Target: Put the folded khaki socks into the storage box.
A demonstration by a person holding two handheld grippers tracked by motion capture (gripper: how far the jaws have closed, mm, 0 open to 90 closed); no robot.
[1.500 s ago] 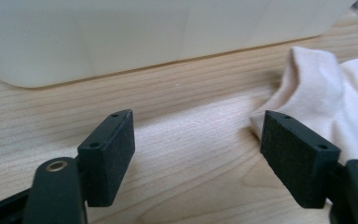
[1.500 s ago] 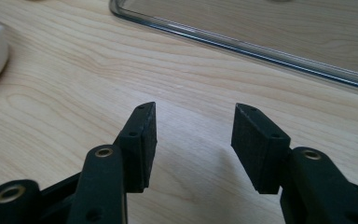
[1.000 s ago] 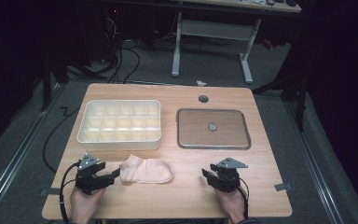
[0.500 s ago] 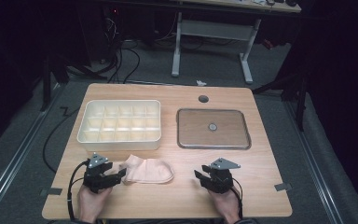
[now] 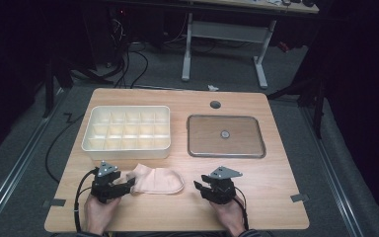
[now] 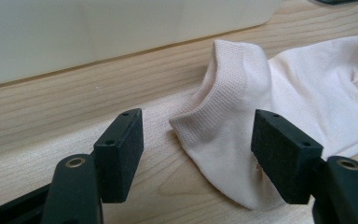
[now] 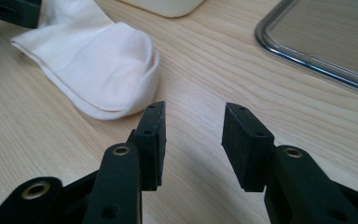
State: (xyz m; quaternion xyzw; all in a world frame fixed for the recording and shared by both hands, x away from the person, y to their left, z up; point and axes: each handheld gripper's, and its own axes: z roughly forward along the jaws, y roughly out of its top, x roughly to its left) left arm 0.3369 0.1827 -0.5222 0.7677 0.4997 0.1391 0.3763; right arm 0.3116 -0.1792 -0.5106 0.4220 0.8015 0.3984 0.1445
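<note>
My left gripper [image 6: 196, 154]: jaws apart, and they have just been closing a little. The ribbed cuff of the sock [image 6: 279, 107] sits between them, pads not pressing on it yet. My right gripper [image 7: 193, 140]: jaws apart over bare wood, just been closing too, nothing between them.

The sock is pale pink knit, soft and wrinkled, lying flat near the front edge of the table [image 5: 276, 197] (light wood, visible grain). Its cuff is at my left gripper [image 5: 128, 185]; its rounded toe points toward my right gripper [image 5: 202, 189], a short gap apart.

Behind the sock is a cream plastic organizer box [image 5: 127, 132], rectangular, with 3 rows of small compartments; I see nothing in them. To its right is a shallow tray [image 5: 225, 136] with a metal rim, rounded corners and a small round spot at its centre.
</note>
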